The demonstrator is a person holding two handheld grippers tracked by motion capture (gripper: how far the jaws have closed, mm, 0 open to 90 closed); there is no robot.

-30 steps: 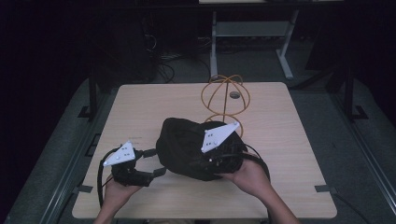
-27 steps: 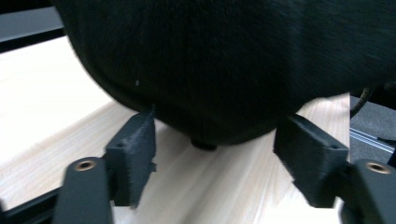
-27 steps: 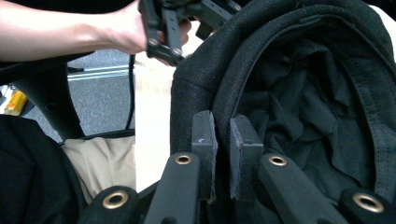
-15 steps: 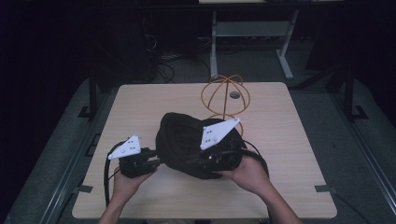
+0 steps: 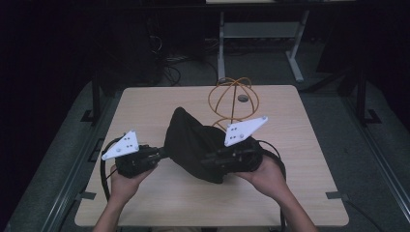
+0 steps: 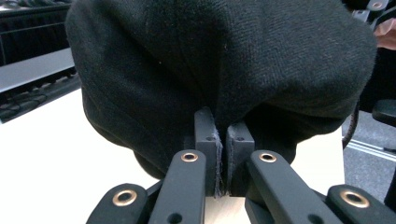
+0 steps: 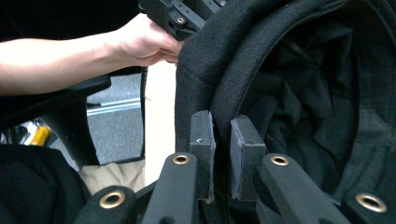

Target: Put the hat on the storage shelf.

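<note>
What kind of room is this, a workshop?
Probably a lab or recording room: a plain wooden table under dim light, bundled cables on the floor behind, and an adjustable desk frame beyond.

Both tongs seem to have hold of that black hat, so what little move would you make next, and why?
Probably lift the black hat toward the orange wire stand behind it. The left tongs, just closed, pinch its fabric; the right tongs clamp its rim, so both sides look secured.

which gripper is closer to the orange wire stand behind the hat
Right. The right gripper grips the black hat just in front of the orange wire stand. The left gripper pinches the hat's opposite edge, farther off toward the table's left side.
</note>
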